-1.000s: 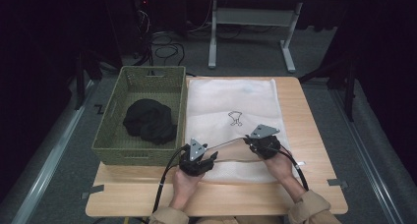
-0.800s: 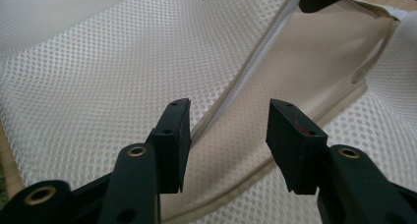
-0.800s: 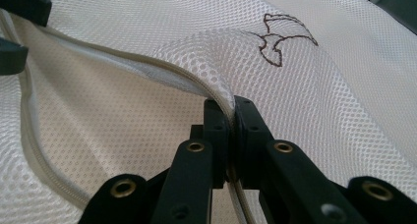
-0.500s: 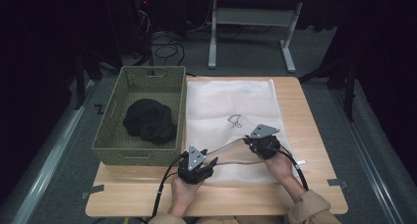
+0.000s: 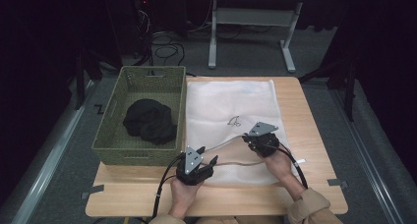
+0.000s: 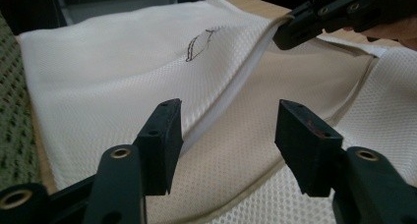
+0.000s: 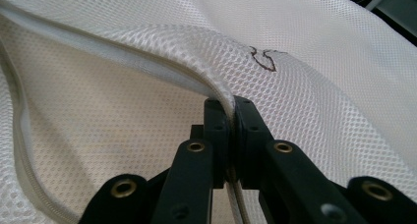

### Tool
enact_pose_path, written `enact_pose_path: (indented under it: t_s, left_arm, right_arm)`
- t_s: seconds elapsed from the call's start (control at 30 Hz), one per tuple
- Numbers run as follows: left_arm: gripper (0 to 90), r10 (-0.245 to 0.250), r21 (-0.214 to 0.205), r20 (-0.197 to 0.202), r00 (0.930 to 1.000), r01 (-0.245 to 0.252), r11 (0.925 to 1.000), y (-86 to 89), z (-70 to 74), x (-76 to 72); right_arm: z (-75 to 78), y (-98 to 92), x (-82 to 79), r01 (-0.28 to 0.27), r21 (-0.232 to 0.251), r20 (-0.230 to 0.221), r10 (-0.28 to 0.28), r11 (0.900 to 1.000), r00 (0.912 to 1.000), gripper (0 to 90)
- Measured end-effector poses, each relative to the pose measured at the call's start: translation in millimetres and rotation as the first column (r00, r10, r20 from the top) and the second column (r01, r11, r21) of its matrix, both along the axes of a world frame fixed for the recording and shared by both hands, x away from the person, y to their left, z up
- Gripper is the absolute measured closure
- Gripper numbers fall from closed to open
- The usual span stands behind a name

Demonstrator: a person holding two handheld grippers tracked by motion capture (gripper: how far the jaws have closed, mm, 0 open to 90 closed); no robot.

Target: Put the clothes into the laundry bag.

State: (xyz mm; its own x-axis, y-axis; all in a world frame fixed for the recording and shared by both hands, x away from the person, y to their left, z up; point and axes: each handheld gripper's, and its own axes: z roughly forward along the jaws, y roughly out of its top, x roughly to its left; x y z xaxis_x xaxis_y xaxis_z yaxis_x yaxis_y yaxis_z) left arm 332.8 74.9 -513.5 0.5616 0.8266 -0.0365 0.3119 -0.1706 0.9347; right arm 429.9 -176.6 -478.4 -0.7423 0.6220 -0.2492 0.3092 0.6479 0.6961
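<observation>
- The white mesh bag [image 5: 231, 111] lies flat on the wooden table [image 5: 314, 194], right of the green woven basket [image 5: 114, 145]; its long axis runs from the person's edge toward the far edge, and its open mouth faces the person.
- The right gripper [image 5: 252, 140] pinches the upper lip of that mouth, jaws clamped tight on the mesh hem, lifting it off the lower layer.
- The right gripper view shows the grip up close: the white hem [image 7: 147, 62] bends into the closed jaws of the right gripper [image 7: 231, 117], a small dark drawing [image 7: 265, 59] printed just beyond.
- The left gripper [image 5: 206, 154] sits at the near left end of the mouth, jaws about halfway apart and just now opening; its pads touch nothing.
- In the left gripper view the raised hem [image 6: 231, 89] runs through the gap between the spread jaws of the left gripper [image 6: 227, 130], beyond them, and the right gripper [image 6: 295, 30] bites the lip at top right.
- From the high view comes the dark cloth bundle [image 5: 150, 122] inside the basket.
</observation>
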Motion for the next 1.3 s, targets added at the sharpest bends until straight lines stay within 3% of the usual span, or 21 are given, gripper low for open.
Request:
enact_pose_path:
  t_s: [0.1,0.17,0.37,0.53,0.9,1.03,1.17,1.3]
  left_arm:
    - [43.2,-0.001,-0.024,0.008,1.0,0.001,0.9997,2.7,3.6,-2.3]
    - [44.7,-0.014,-0.019,0.012,0.9998,0.014,0.9997,3.1,4.8,-3.7]
    - [48.3,-0.086,0.005,-0.048,0.9951,0.087,0.9962,-4.5,0.9,-5.2]
    - [48.9,-0.107,0.035,-0.096,0.9896,0.111,0.9932,-10.4,-4.9,-3.9]
    - [45.2,-0.046,0.082,-0.201,0.9786,0.063,0.9946,-6.7,-11.7,5.1]
    - [44.5,-0.039,0.114,-0.213,0.9762,0.064,0.9914,-9.7,-18.0,7.0]
    - [44.5,-0.032,0.121,-0.227,0.9734,0.06,0.9908,-10.6,-21.4,9.9]
    - [44.2,-0.035,0.117,-0.219,0.9751,0.062,0.9911,-11.3,-18.8,9.3]
  right_arm:
    - [0.9,0.2,2.1,0.004,0.002,-0.006,-0.004,1.0,1.0,86.9]
    - [3.1,0.2,2.4,0.004,0.011,-0.003,-0.004,0.9999,1.0,86.9]
    - [13.5,1.3,4.8,0.003,0.017,0.017,-0.003,0.9998,0.9999,86.9]
    - [22.1,2.3,5.7,0.009,0.033,0.027,-0.01,0.9994,0.9996,86.9]
    - [34.6,3.5,6.7,-0.008,0.057,0.044,0.006,0.9983,0.999,86.9]
    - [37.5,2.7,7.9,-0.014,0.065,0.05,0.01,0.9978,0.9987,86.9]
    - [42.4,1.9,8.1,-0.016,0.082,0.054,0.012,0.9965,0.9985,86.9]
    - [47.8,1.9,8.6,-0.019,0.087,0.061,0.014,0.996,0.998,86.8]
